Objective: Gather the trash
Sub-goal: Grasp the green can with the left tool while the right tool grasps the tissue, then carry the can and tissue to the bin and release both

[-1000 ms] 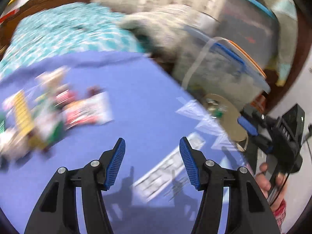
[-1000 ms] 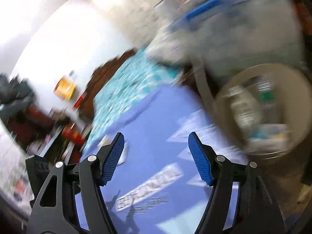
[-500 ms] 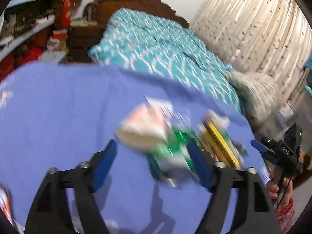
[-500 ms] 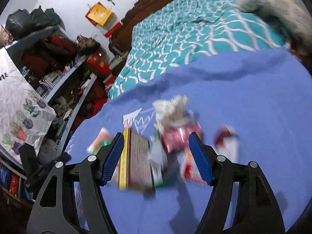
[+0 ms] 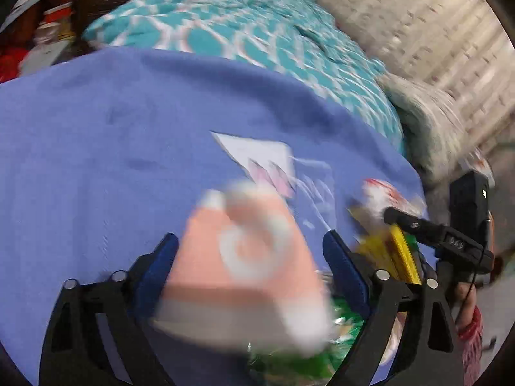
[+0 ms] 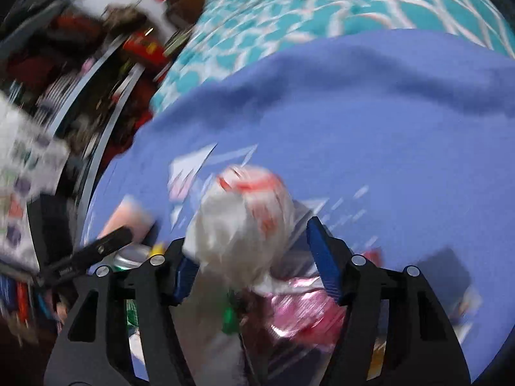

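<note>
We bracket trash on the blue cloth-covered tabletop point(image 5: 96, 148): left claw point(image 5: 251, 257) spread around a peach-and-white carton point(image 5: 244, 263), right claw point(image 6: 248, 251), closing, around a crumpled white wrapper point(image 6: 244, 225), unpinched. Next: pinch, lift.

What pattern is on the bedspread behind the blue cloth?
The bedspread is teal with a white lattice pattern, clearest in the left wrist view.

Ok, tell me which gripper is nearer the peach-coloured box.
Left. The left gripper has the peach-coloured box between its open fingers, pads not visibly pressing. The right gripper sits off to the box's right, around a crumpled white bag.
</note>
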Available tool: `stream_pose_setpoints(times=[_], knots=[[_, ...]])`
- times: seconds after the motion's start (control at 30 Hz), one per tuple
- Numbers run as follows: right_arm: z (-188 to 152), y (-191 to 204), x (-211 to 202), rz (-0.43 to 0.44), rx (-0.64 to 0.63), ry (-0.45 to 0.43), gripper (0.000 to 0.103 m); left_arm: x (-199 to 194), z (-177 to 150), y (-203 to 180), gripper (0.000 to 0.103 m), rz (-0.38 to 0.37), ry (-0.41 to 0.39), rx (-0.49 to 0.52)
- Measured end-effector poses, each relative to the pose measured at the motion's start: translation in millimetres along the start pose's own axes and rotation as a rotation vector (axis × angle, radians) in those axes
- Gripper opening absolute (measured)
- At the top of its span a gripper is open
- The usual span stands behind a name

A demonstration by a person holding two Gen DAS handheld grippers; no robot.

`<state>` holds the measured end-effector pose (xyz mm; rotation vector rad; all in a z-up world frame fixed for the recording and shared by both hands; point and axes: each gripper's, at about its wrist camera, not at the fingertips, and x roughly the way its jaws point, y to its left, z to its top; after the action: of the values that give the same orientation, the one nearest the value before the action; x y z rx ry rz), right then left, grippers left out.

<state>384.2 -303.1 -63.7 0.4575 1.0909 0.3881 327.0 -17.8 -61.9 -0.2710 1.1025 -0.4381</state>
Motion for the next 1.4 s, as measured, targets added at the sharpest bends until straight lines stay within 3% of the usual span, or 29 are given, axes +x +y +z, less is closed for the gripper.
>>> stream_pose_setpoints(times=[0.03,0.17,0.27,0.37,0.53,0.67,0.77,0.87,0.97,1.13,1.17,1.2,1.3,1.4], knots=[[-11.5,9.6,-2.0,0.005,-0.03,0.008,0.064,-1.7,-11.2,-9.4,0.079,-0.028,0.027,0.022],[-63.5,37.2,-19.7,0.031,-0.108,0.008,0.064,-18.9,-53.9,-34.4,0.08,-0.012,0.027,0.107],[-101.2,43.3,-41.1,0.022,-0.136,-0.04,0.066,-39.1,-78.6,-40.1,0.081,0.015,0.001,0.134],[-125.1,40.5,-78.9,-0.026,-0.124,-0.169,0.076,-69.3,-94.7,-36.4,0.089,0.047,-0.067,0.109],[-166.9,37.1,-143.6,-0.034,-0.051,-0.364,0.077,-124.3,-121.2,-23.7,0.091,0.024,-0.183,0.05],[-206.2,40.9,-170.4,0.021,0.011,-0.446,0.077,-135.2,-146.1,-24.4,0.094,0.025,-0.18,0.043],[-232.9,52.5,-164.6,0.092,0.028,-0.429,0.077,-124.4,-157.6,-26.7,0.094,0.023,-0.134,0.04],[-241.3,72.9,-135.5,0.136,0.025,-0.358,0.077,-106.6,-161.1,-28.4,0.094,0.006,-0.085,0.021],[-236.3,85.7,-104.0,0.109,0.034,-0.287,0.077,-87.2,-159.9,-27.4,0.094,-0.026,-0.049,0.007],[-211.6,80.6,-64.7,0.14,0.133,-0.216,0.074,-77.4,-155.2,-28.4,0.094,-0.067,-0.051,-0.024],[-208.5,77.2,-58.0,0.148,0.155,-0.203,0.068,-76.1,-155.8,-29.0,0.086,-0.087,-0.046,-0.03],[-206.3,75.2,-51.4,0.162,0.175,-0.189,0.057,-74.7,-157.4,-30.7,0.071,-0.101,-0.036,-0.027],[-206.1,75.6,-40.1,0.159,0.188,-0.174,0.041,-77.5,-169.6,-43.8,0.068,-0.07,-0.044,0.038],[-216.5,74.9,-43.0,0.186,0.192,-0.167,0.036,-84.5,-184.8,-54.4,0.067,-0.051,-0.05,0.083]])
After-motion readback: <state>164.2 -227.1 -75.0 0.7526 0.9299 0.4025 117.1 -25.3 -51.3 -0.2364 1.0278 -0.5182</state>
